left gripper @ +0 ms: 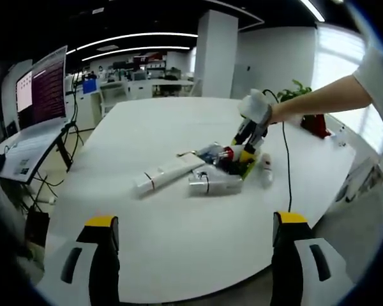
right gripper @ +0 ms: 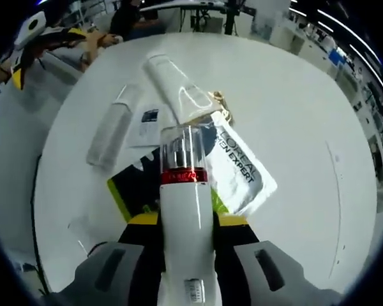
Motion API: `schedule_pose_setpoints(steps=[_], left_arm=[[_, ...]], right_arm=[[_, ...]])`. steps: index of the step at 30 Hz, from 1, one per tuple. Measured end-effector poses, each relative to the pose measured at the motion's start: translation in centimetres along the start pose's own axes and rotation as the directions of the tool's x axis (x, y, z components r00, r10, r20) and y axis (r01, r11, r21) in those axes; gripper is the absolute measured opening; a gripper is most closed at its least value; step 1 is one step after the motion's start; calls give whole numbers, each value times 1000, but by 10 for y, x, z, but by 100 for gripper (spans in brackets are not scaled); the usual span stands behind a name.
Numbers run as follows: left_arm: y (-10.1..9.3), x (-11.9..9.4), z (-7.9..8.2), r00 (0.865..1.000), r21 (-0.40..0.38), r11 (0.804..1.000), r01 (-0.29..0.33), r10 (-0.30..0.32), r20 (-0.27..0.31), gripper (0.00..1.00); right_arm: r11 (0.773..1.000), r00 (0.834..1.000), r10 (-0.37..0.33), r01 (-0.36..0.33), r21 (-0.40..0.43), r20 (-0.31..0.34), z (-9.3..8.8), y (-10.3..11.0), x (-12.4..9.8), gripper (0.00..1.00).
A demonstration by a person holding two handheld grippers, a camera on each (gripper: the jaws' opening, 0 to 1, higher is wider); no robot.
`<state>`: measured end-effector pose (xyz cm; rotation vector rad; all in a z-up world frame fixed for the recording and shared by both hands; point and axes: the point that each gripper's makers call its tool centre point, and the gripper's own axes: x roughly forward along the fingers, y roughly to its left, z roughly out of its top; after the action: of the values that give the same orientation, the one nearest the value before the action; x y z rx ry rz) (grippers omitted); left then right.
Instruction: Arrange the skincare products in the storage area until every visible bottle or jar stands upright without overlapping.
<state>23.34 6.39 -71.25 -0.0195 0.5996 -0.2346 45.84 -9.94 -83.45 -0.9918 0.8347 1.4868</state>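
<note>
Right gripper view: the right gripper is closed narrowly on a white bottle with a red band and clear cap, the bottle's long axis running forward along the jaws, cap end away from the hand. Just beyond the cap lies a white sachet, with a long white tube past it and a clear tube to the bottle's left; a green-edged tray sits beneath the bottle. In the left gripper view, the left gripper stands wide and holds nothing, well apart from the pile, where the right gripper works at the tray (the nearer hand by far). Judged next: tipping the bottle upright from this lengthwise hold onto the white table.
</note>
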Motion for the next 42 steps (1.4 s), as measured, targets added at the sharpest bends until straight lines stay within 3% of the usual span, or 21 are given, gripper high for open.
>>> schedule_pose_setpoints(steps=[10, 18, 22, 28, 34, 37, 42], left_arm=[[0, 0, 1, 1000, 6, 1000, -3, 3, 0, 95], [1, 0, 0, 1000, 7, 1000, -1, 1, 4, 95], [1, -1, 1, 1000, 8, 1000, -2, 2, 7, 95], [3, -1, 1, 1000, 9, 1000, 2, -2, 15, 95], [1, -1, 3, 1000, 10, 1000, 9, -10, 22, 95], [0, -1, 3, 1000, 10, 1000, 16, -16, 26, 95], [-1, -1, 4, 999, 7, 1000, 22, -22, 29, 95]], right_arm=[[996, 995, -75, 71, 54, 73, -2, 2, -8, 29], [982, 973, -146, 121, 148, 177, 11, -5, -31, 28], [960, 945, -195, 129, 249, 264, 15, -17, -47, 28], [927, 900, -249, 114, 358, 357, 21, -15, -68, 28], [897, 855, -287, 81, 434, 432, 29, 1, -89, 28], [875, 818, -306, 41, 482, 487, 33, 8, -99, 28], [855, 783, -330, 13, 518, 526, 35, 19, -109, 28]])
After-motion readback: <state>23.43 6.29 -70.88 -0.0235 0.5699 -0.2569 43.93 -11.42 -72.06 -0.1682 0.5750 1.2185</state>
